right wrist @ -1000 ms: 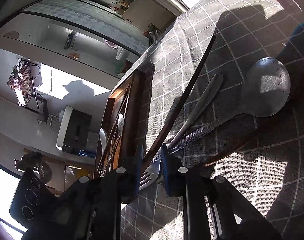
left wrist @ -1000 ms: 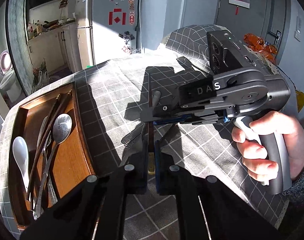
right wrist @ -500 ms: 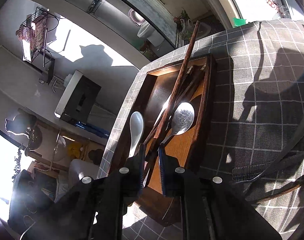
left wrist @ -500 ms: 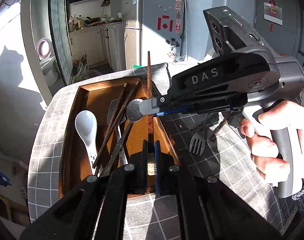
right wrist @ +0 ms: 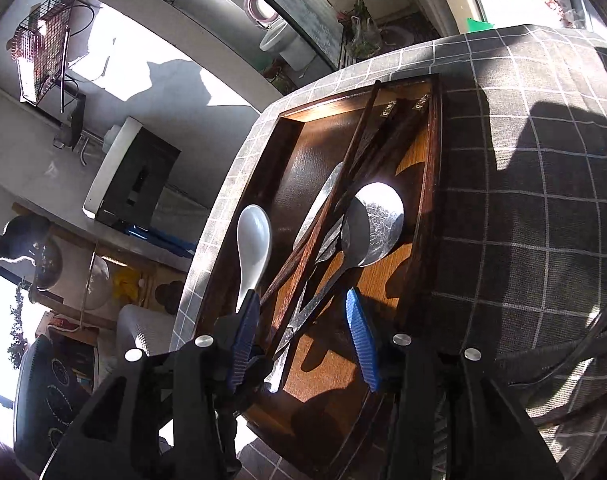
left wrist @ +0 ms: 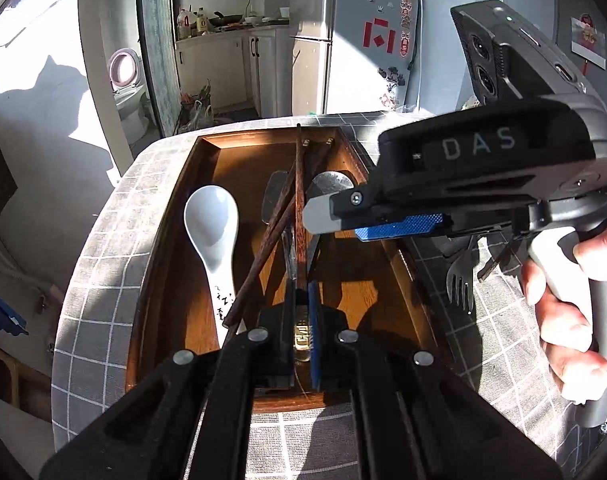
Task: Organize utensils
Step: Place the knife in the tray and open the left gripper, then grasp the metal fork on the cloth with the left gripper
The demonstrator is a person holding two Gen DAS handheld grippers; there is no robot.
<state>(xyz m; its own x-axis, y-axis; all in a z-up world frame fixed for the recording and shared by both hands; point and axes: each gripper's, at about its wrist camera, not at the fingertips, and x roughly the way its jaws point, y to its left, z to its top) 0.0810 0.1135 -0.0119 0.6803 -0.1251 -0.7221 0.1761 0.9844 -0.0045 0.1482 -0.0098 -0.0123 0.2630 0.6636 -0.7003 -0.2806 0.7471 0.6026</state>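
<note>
Both grippers are over the tray [left wrist: 171,240] now, which sits at the table's left edge on the checked cloth [right wrist: 543,200]. The left gripper [left wrist: 301,320] is pinched tight on one chopstick [left wrist: 299,200], holding it by its near end; the stick runs straight away down the tray's length, its far tip close to the far wall. The right gripper [right wrist: 303,336] hangs wide, blue pads spread and nothing between them, just above the tray's near half.

Already lying in the tray: a white spoon [left wrist: 213,224] to the left, a metal spoon [right wrist: 371,224] to the right, and more chopsticks [right wrist: 383,136] crossing in the middle. A fork [left wrist: 459,284] waits on the cloth to the right, with other handles beside it that I can't make out.

The job in hand looks like setting this chopstick down. Best play: lower the near end until the stick rests along the others, keep it parallel to the tray's long walls, then ease the pads apart and lift straight up so nothing gets dragged. Whether the stick touches the pile yet, I can't tell.
</note>
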